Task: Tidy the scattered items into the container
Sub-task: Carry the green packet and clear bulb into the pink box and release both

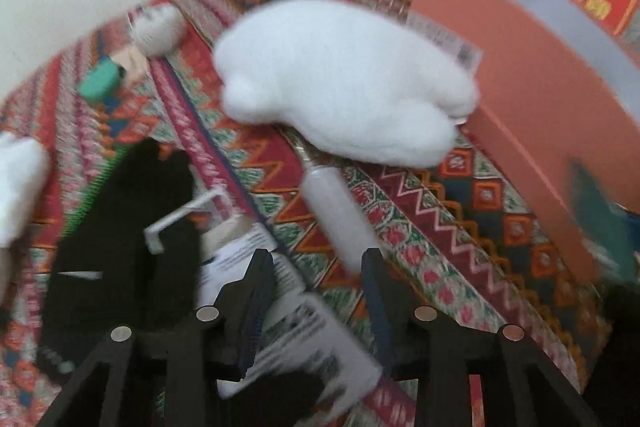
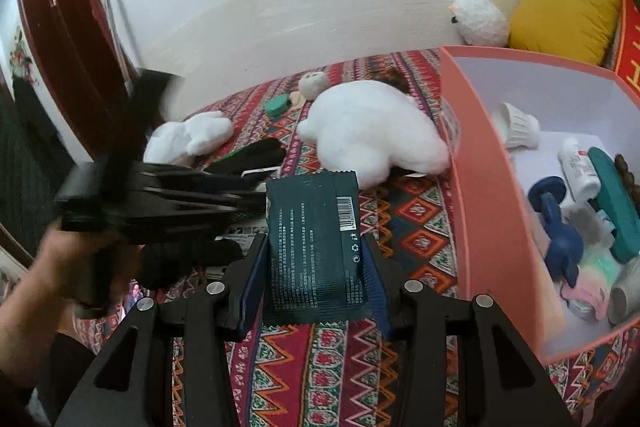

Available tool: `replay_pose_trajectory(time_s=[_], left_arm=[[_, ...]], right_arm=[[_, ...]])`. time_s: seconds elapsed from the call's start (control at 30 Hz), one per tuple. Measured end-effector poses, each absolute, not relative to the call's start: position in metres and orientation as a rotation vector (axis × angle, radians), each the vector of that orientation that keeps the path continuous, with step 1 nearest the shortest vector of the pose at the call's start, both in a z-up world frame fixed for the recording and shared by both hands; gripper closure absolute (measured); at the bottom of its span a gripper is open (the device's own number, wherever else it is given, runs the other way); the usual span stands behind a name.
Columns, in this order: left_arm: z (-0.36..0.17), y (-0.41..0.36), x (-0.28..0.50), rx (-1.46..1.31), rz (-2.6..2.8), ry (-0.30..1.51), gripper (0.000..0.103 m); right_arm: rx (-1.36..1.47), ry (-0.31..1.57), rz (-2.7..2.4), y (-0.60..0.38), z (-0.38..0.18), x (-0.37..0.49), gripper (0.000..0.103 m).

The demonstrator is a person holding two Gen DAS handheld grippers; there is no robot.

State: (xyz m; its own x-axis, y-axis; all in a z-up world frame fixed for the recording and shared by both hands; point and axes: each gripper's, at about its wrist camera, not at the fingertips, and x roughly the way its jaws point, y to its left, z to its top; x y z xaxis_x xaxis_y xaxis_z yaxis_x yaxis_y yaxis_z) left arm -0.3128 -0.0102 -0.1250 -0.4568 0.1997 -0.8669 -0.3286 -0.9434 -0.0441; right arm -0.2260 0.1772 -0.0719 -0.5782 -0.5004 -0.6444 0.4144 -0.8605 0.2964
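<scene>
My right gripper (image 2: 316,261) is shut on a dark green packet (image 2: 314,239), held upright above the patterned bedspread left of the orange box (image 2: 480,211). The box holds several items, among them a blue dumbbell (image 2: 556,223) and a white bottle (image 2: 578,169). My left gripper (image 1: 316,259) is open and low over the spread. A white cylindrical handle (image 1: 332,211) lies ahead, its near end close to the right finger, its far end hidden under a big white plush (image 1: 340,79). Black gloves (image 1: 116,227) with a paper label (image 1: 296,331) lie to the left. The left wrist view is motion-blurred.
A green round tin (image 2: 277,105) and a small white owl toy (image 2: 314,85) lie farther back. A smaller white plush (image 2: 188,139) sits at the left. A yellow cushion (image 2: 560,19) and a white bird plush (image 2: 480,21) rest against the wall. A hand (image 2: 80,267) holds the left gripper.
</scene>
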Motion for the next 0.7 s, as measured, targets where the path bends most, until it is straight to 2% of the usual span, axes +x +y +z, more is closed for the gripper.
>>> replay_pose_trajectory(time_s=[0.13, 0.2, 0.23, 0.27, 0.3, 0.53, 0.7], left_arm=[[-0.153, 0.012, -0.337, -1.455, 2.445, 0.153, 0.041], [-0.169, 0.019, -0.350, -1.496, 2.445, 0.123, 0.041], [-0.176, 0.021, -0.355, -1.513, 2.450, 0.112, 0.043], [-0.175, 0.020, -0.354, -1.515, 2.456, 0.093, 0.051], [-0.171, 0.017, -0.349, -1.512, 2.462, 0.069, 0.075], [-0.142, -0.001, -0.304, -1.491, 2.496, -0.107, 0.076], [-0.116, -0.006, -0.252, -1.424, 2.516, -0.158, 0.076]], right_arm=[[1.022, -0.180, -2.395, 0.187, -0.071, -0.223, 0.055], [1.014, -0.161, -2.398, 0.186, -0.070, -0.221, 0.055], [1.009, -0.149, -2.401, 0.185, -0.069, -0.221, 0.055], [1.005, -0.138, -2.403, 0.185, -0.069, -0.220, 0.055], [0.998, -0.134, -2.405, 0.185, -0.068, -0.219, 0.055], [0.952, -0.123, -2.402, 0.183, -0.056, -0.211, 0.055], [0.946, -0.086, -2.414, 0.184, -0.047, -0.184, 0.055]])
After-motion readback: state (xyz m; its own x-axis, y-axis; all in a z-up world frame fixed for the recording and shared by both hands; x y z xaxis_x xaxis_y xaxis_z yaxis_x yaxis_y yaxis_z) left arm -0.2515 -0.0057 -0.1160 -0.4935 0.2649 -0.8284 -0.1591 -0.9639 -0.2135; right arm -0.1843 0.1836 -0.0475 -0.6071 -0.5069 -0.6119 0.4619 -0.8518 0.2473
